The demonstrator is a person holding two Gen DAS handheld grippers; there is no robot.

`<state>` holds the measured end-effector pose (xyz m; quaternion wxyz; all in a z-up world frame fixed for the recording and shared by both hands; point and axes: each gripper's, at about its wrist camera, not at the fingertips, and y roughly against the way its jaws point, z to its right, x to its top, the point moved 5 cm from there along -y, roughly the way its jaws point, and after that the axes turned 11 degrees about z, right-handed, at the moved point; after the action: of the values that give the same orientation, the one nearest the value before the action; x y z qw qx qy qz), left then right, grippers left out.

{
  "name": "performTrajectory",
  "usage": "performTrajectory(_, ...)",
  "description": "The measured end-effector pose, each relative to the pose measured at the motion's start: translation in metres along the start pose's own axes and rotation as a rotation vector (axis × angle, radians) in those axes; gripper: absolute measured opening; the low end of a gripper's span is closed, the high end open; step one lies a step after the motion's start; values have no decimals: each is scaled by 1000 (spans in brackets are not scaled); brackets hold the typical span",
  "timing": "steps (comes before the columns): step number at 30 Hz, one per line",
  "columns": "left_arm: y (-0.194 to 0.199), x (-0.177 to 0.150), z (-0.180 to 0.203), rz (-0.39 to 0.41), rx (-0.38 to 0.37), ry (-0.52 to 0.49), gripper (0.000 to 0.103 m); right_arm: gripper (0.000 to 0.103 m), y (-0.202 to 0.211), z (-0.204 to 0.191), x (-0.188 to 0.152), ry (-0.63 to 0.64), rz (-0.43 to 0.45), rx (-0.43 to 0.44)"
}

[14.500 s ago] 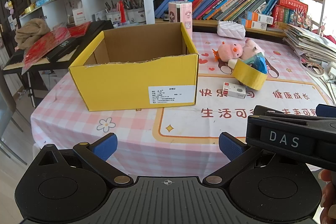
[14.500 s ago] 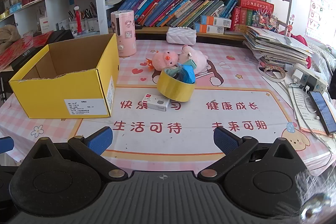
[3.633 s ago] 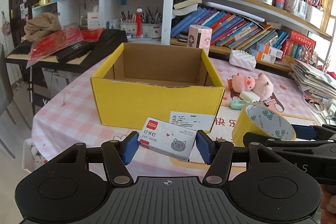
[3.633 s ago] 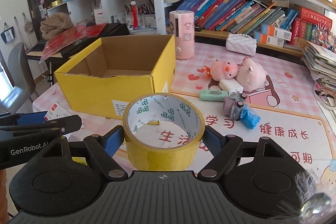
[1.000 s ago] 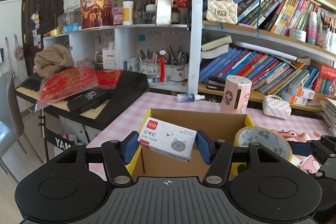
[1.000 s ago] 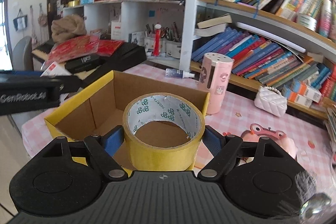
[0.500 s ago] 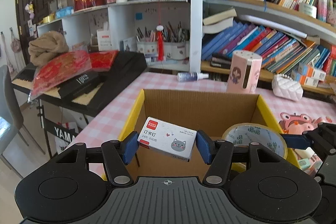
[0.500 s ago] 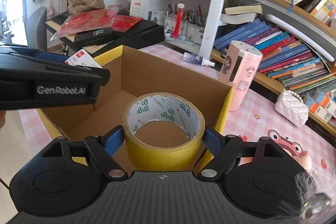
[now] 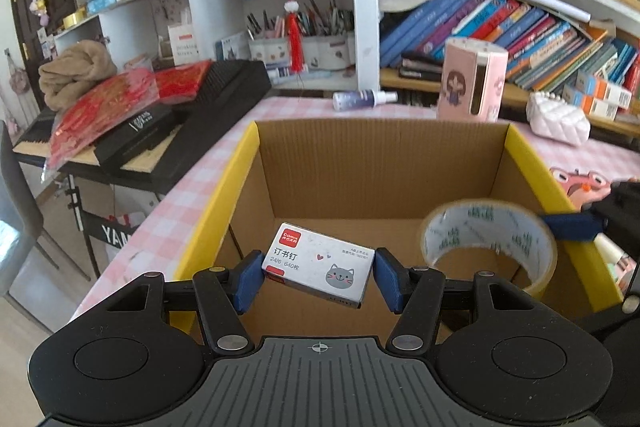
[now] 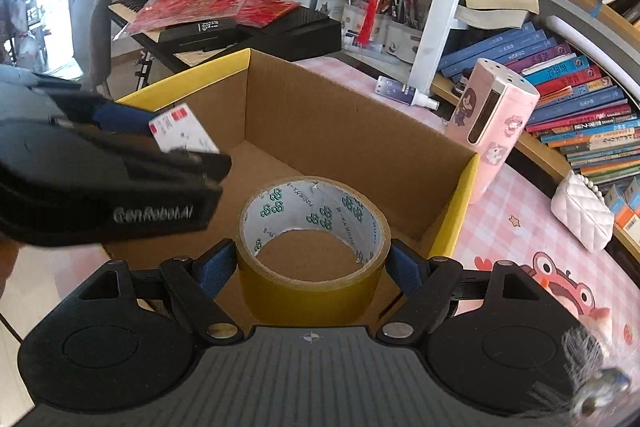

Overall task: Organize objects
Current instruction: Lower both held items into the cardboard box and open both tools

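An open yellow cardboard box [image 9: 240, 163] [image 10: 464, 195] sits on the pink checked table, its brown inside bare. My left gripper [image 9: 319, 273] is shut on a small white staple box [image 9: 320, 267] with a cat drawing, held over the box's near left part. My right gripper [image 10: 312, 267] is shut on a yellow tape roll [image 10: 316, 239], held above the box's right side. In the left wrist view the tape roll [image 9: 490, 243] hangs at the right; in the right wrist view the left gripper [image 10: 182, 135] and staple box [image 10: 182, 131] show at the left.
A pink cylindrical dispenser [image 9: 472, 83] [image 10: 496, 123], a spray bottle [image 9: 362, 99] and a white quilted purse [image 9: 558, 117] stand behind the box. A pink pig plush [image 9: 580, 183] lies to the right. A black keyboard [image 9: 160, 135] with red packets stands at the left; bookshelves rise behind.
Both grippers have moved forward and down over the yellow box, tilting lower, so its inside now fills both views. Each still grips its object.
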<state>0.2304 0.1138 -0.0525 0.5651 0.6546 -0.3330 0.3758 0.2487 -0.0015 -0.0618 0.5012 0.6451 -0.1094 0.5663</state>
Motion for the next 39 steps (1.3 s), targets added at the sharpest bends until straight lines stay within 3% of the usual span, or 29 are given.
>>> performTrajectory(13, -9, -5, 1, -28, 10, 3, 60, 80, -5, 2, 2, 26, -3, 58)
performTrajectory(24, 1, 3, 1, 33, -7, 19, 83, 80, -7, 3, 3, 23, -10, 69)
performTrajectory(26, 4, 4, 0, 43, -7, 24, 83, 80, -7, 2, 3, 19, -11, 68)
performTrajectory(28, 6, 5, -1, 47, -5, 26, 83, 89, -7, 4, 4, 15, -3, 48)
performTrajectory(39, 18, 12, -2, 82, -7, 52, 84, 94, -7, 14, 3, 38, 14, 35)
